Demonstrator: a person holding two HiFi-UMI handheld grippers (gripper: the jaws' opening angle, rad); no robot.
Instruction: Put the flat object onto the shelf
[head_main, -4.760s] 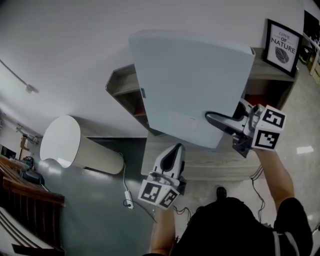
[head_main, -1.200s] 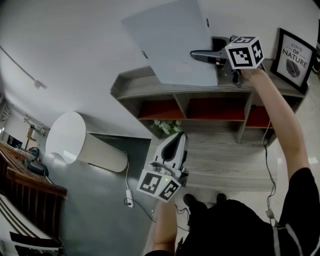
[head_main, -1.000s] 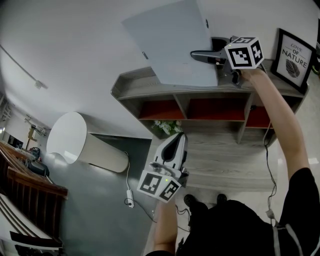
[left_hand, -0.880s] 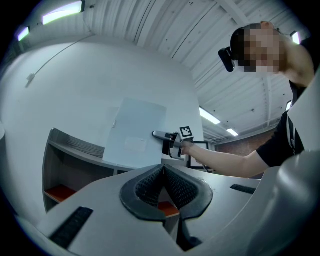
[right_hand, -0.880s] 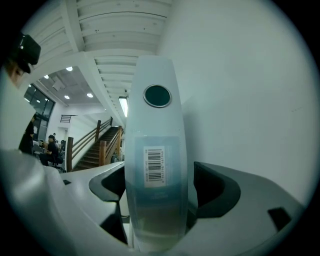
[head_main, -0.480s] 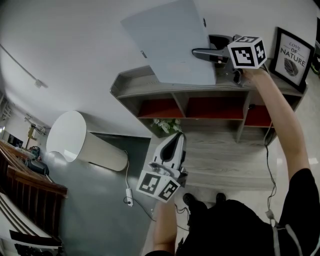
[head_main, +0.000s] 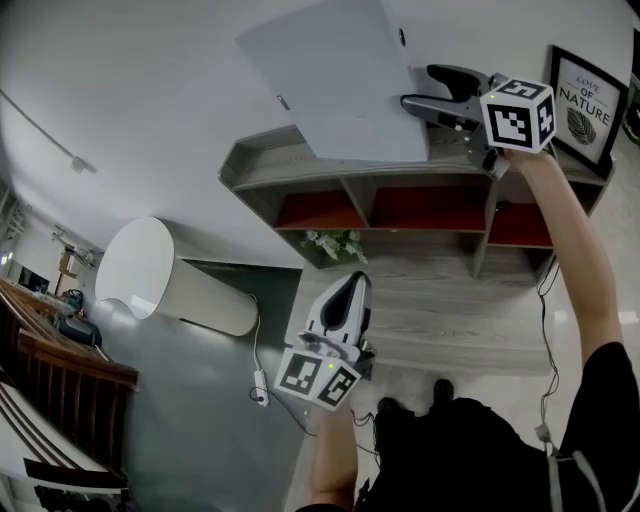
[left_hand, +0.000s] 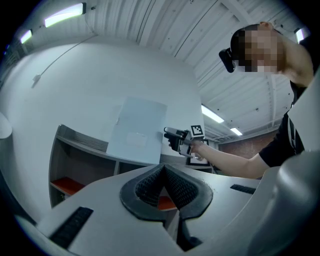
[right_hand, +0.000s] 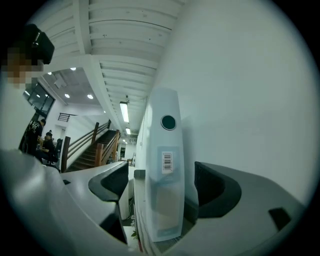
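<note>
White wall (head_main: 130, 90) behind, thin conduit (head_main: 40, 122) across it. Grey wood shelf (head_main: 300, 170) against the wall, red-backed compartments, small plant (head_main: 335, 243) just below them, framed print (head_main: 585, 95) on top at right. Dark grey-green floor (head_main: 200, 430); white cylinder (head_main: 165, 280) near the shelf's left end, cable (head_main: 255, 370) beside it. Slatted ceiling (left_hand: 150, 25), strip lights (left_hand: 62, 15). Wooden staircase (right_hand: 82, 144) further off.

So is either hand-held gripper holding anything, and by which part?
Nothing is held. The right hand-held gripper has just been opening its jaws, the flat pale grey binder standing loose between them. The left hand-held gripper is shut, empty.
</note>
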